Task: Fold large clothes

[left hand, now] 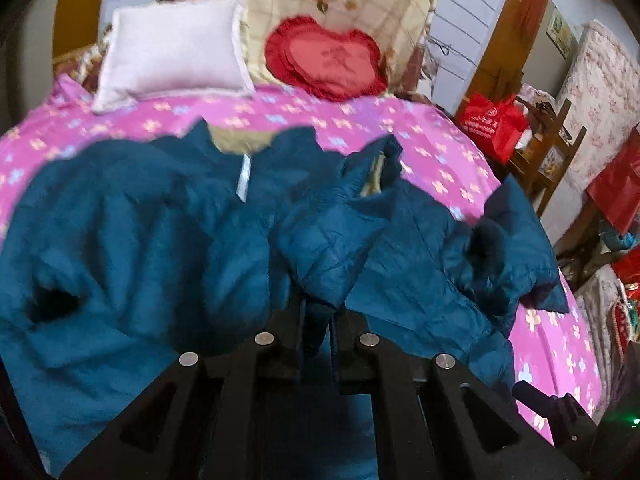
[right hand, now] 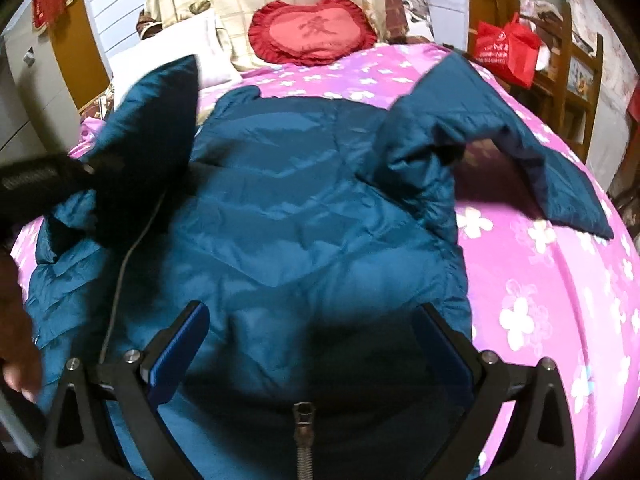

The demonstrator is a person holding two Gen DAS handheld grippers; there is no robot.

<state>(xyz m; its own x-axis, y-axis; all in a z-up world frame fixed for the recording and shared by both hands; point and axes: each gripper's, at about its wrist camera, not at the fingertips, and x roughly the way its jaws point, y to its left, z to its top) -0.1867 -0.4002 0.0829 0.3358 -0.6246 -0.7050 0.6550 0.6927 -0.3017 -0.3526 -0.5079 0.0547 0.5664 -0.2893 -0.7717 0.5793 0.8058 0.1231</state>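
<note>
Here, teal quilted jacket (right hand: 304,208) sprawls on bed's pink floral sheet (right hand: 532,272), shiny, creased, zipper showing, one sleeve (right hand: 516,136) flung outward. Left tongs (left hand: 318,312) clamped on lifted sleeve fold. Right tongs (right hand: 312,348) gape wide above jacket body, holding nothing.

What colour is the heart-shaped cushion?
The heart-shaped cushion is red with a frilled edge; right wrist view shows it best.

Open pink bedspread (right hand: 532,280) lies at 3 o'clock of the teal jacket (right hand: 304,216), passable. At 12 o'clock, a heart cushion (right hand: 312,32) and white pillow (left hand: 172,56) block the headboard end; a raised sleeve (right hand: 500,128) overhangs at 2 o'clock.
</note>
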